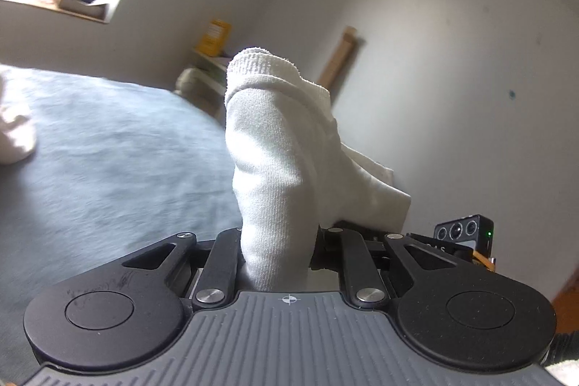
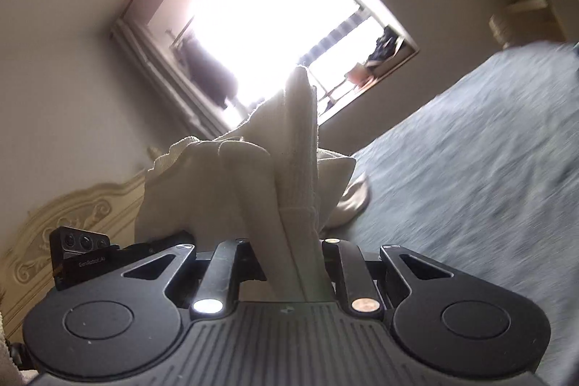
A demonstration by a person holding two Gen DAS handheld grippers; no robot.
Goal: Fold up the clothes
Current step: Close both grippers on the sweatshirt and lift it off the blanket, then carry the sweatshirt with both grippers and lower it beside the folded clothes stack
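A white knit garment (image 1: pixel 286 140) is lifted above the blue-grey bed (image 1: pixel 108 151). My left gripper (image 1: pixel 278 241) is shut on a bunched ribbed edge of it, and the cloth stands up between the fingers and hides the tips. In the right wrist view the same white garment (image 2: pixel 253 183) rises in folds against the bright window, with my right gripper (image 2: pixel 293 248) shut on it. The right gripper's camera block (image 1: pixel 461 230) shows just right of the cloth, and the left gripper's camera block (image 2: pixel 81 246) just left of it, so the two stand close together.
Another pale cloth (image 1: pixel 14 129) lies on the bed at the far left. A carved cream headboard (image 2: pixel 72 219) stands by the wall. A window sill (image 1: pixel 72 2) holds clutter. A shelf with a yellow box (image 1: pixel 213 38) and a leaning wooden board (image 1: pixel 338 56) stand beyond the bed.
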